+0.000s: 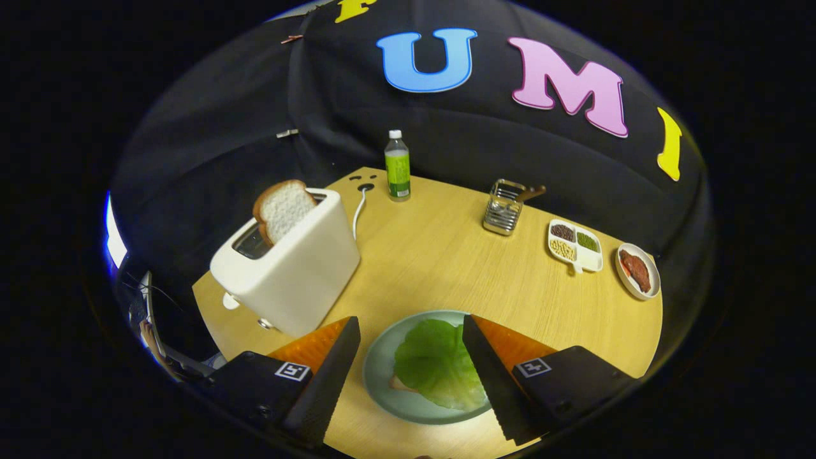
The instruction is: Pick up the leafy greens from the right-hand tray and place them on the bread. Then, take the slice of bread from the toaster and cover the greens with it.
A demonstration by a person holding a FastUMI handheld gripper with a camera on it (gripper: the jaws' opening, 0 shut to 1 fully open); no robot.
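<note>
A green lettuce leaf lies on a slice of bread whose edge peeks out under it, both on a pale round plate. My gripper hovers above the plate, open, with the leaf showing in the gap between its fingers and nothing held. A white toaster stands ahead to the left of the fingers. A slice of bread sticks up from its slot, tilted.
Beyond the fingers on the wooden table stand a green-labelled bottle, a wire holder, a divided white tray of grains and a small dish with a reddish piece. The toaster's cord runs back.
</note>
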